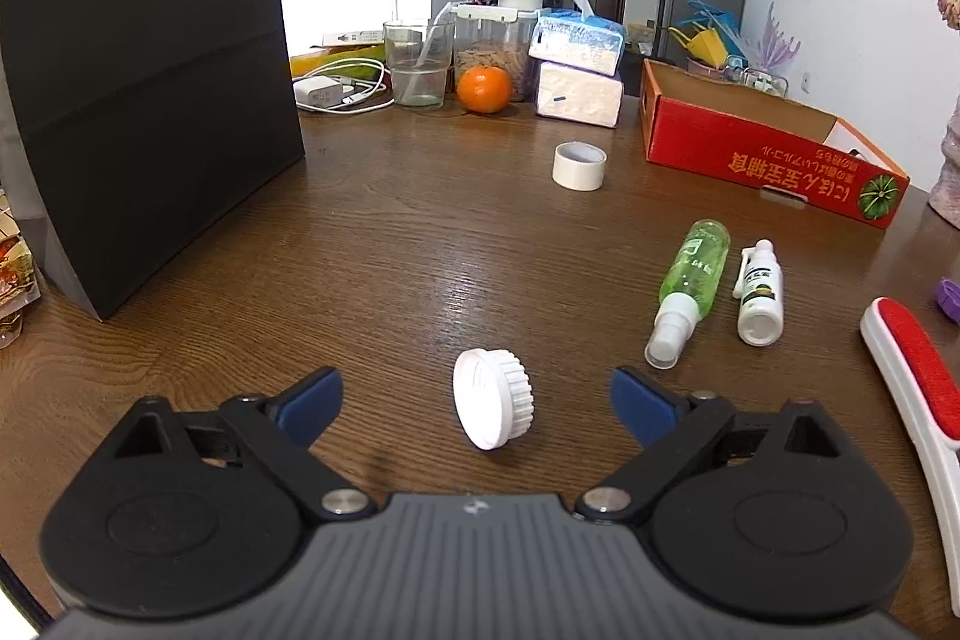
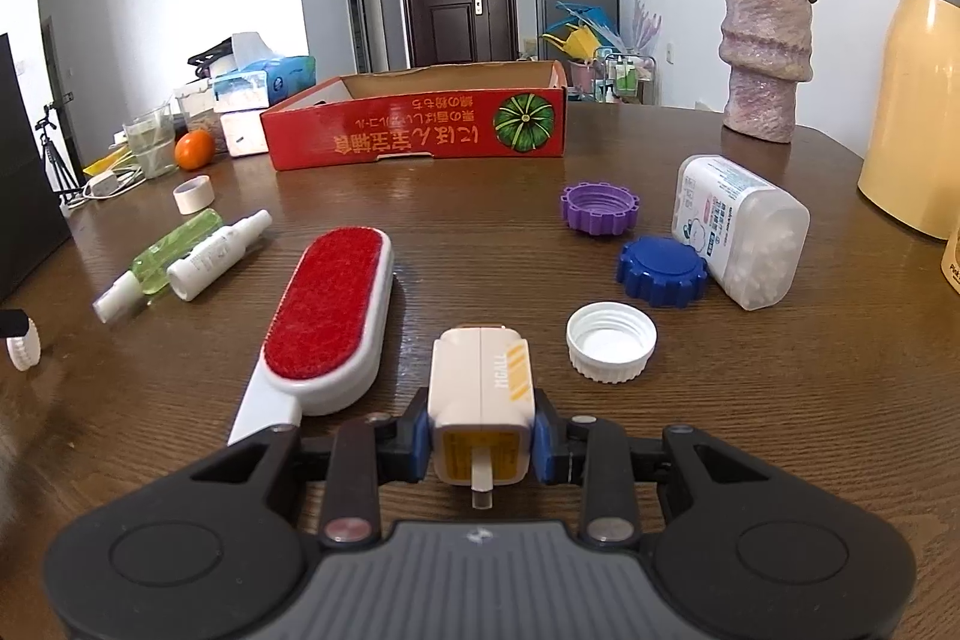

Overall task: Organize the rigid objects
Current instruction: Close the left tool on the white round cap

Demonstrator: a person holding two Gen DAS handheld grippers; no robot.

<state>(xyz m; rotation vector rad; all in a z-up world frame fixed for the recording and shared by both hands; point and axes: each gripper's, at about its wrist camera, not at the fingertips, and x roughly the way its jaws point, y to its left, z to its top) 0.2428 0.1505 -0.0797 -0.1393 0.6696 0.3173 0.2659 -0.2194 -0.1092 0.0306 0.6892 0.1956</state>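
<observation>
Far edge of the wooden surface (image 1: 384, 232): orange (image 1: 483, 89), glass (image 1: 416, 63), tissue packs (image 1: 577, 64), charger cable (image 1: 336, 91). Right side: vase (image 2: 763, 58) of dried roses, yellow jug (image 2: 912, 94).

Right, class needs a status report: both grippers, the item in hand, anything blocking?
Left gripper open around white ribbed cap. Right gripper shut on charger plug. Red box ahead; path unobstructed.

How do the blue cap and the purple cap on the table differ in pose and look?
The blue cap lies closed side up, showing a flat top; the purple cap lies open side up, showing its hollow inside. The blue cap sits right against the clear jar, while the purple cap stands apart from it, nearer the red box. Both have notched, gear-like rims and rest on the wooden table.
</observation>
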